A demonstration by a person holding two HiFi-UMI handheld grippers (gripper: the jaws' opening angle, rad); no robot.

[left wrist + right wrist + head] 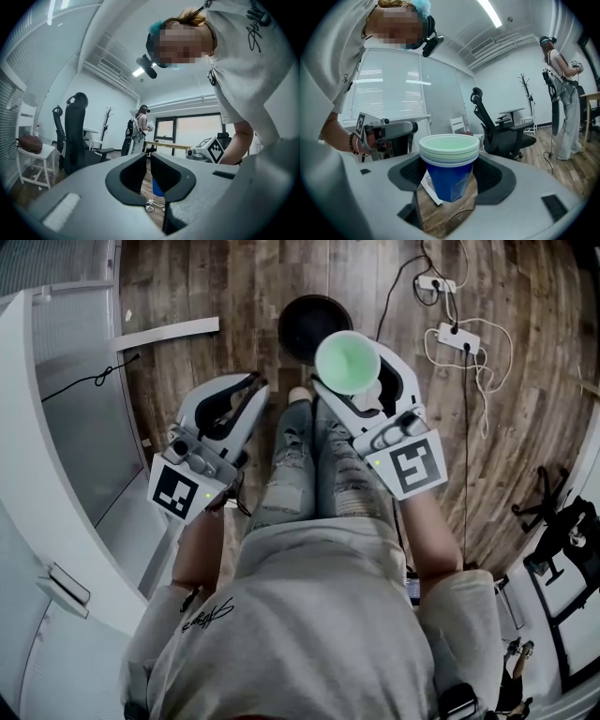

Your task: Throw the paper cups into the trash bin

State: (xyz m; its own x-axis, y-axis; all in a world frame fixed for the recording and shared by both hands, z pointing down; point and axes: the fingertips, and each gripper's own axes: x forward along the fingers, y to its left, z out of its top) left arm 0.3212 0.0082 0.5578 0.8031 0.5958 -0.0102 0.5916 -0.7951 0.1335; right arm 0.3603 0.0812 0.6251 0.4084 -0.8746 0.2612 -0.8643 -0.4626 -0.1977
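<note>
Several nested cups (449,164) sit in the right gripper (367,388): the outermost is blue, with pale green rims stacked inside it. I cannot count them for certain. In the right gripper view I read both jaws pressing the blue wall from either side, just below the rims, with the stack upright between them. The head view puts the cups on the right, held off the floor (216,287) with the green mouth facing the camera. There the mouth overlaps the near right rim of the bin (309,320). The bin is round and dark and stands on the wood floor just far of the person's legs (309,465). I cannot see into it well enough to say what it holds. The left gripper (248,388) is on the left of the legs, about level with the right one and apart from the cups. Its own view shows the jaws drawn together at the tips with only a sliver between them and nothing held. To the far right of the bin a power strip (457,337) lies on the floor amid looped cables. In the right gripper view a chair (497,131) stands behind the cups. A second person (560,93) stands at the right edge of that view.
</note>
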